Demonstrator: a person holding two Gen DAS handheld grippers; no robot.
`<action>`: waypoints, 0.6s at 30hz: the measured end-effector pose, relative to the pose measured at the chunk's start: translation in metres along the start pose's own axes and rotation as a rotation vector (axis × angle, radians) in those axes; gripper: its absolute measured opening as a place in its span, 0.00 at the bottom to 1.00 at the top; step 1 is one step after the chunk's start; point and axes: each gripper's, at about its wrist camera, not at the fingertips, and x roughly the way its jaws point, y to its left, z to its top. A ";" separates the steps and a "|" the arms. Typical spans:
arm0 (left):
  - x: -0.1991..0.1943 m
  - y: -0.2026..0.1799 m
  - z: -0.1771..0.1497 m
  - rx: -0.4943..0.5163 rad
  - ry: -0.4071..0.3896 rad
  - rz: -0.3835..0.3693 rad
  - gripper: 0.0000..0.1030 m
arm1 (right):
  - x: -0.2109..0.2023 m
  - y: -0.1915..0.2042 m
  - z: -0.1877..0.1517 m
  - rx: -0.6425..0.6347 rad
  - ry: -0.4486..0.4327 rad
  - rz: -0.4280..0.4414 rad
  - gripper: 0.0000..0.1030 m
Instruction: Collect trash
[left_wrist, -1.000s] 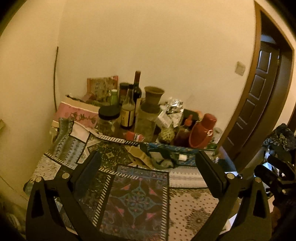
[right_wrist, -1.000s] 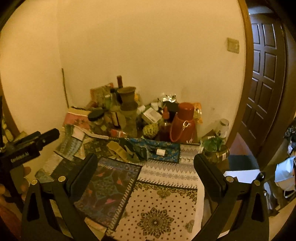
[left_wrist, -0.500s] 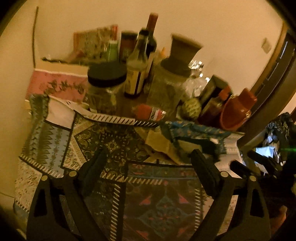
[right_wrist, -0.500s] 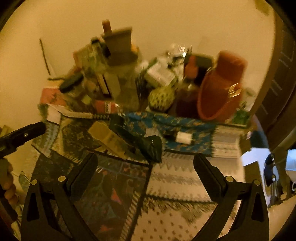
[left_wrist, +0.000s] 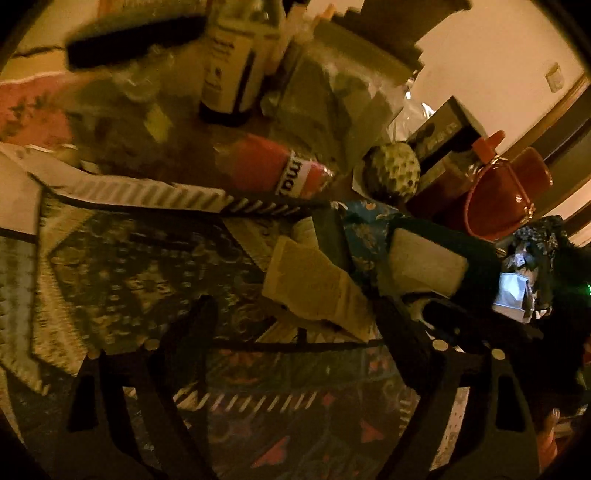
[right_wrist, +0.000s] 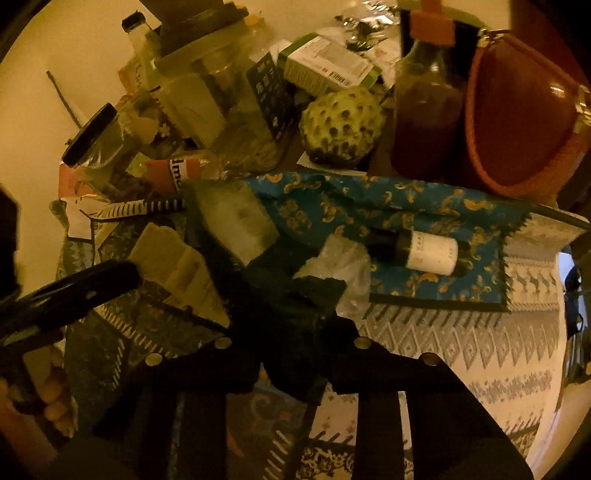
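A dark green wrapper (right_wrist: 236, 221) with a pale window lies crumpled on the patterned cloths (right_wrist: 424, 332). My right gripper (right_wrist: 295, 325) points down at it, and its jaws are closing with the wrapper's dark tail pinched between the pads. The left wrist view shows the same wrapper (left_wrist: 424, 266) to the right of a torn tan piece of cardboard (left_wrist: 314, 284). My left gripper (left_wrist: 295, 325) hangs just in front of the cardboard. Its jaws stand wide but are closing slowly, with only cloth between them. Crumpled clear plastic (right_wrist: 340, 266) lies beside the wrapper.
Behind the litter stand glass jars (right_wrist: 221, 103), a custard apple (right_wrist: 341, 125), a dark sauce bottle (right_wrist: 424, 110) and a red jug (right_wrist: 517, 122). A small white-labelled bottle (right_wrist: 421, 251) lies on the blue cloth. A red tube (left_wrist: 273, 166) lies by the jars. A hand (right_wrist: 51, 398) holds the left gripper.
Both grippers have dropped and tipped down toward the litter on the table. The right jaws went from wide apart to closed around the dark wrapper. The left jaws narrowed a little.
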 end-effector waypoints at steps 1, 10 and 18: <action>0.006 -0.001 0.001 -0.002 0.011 -0.002 0.82 | -0.005 0.000 -0.003 0.005 -0.004 -0.002 0.21; 0.032 -0.019 -0.002 0.024 0.020 -0.023 0.43 | -0.060 -0.016 -0.025 0.132 -0.081 -0.012 0.18; -0.018 -0.051 -0.022 0.094 -0.081 0.041 0.14 | -0.111 -0.033 -0.036 0.186 -0.166 -0.052 0.16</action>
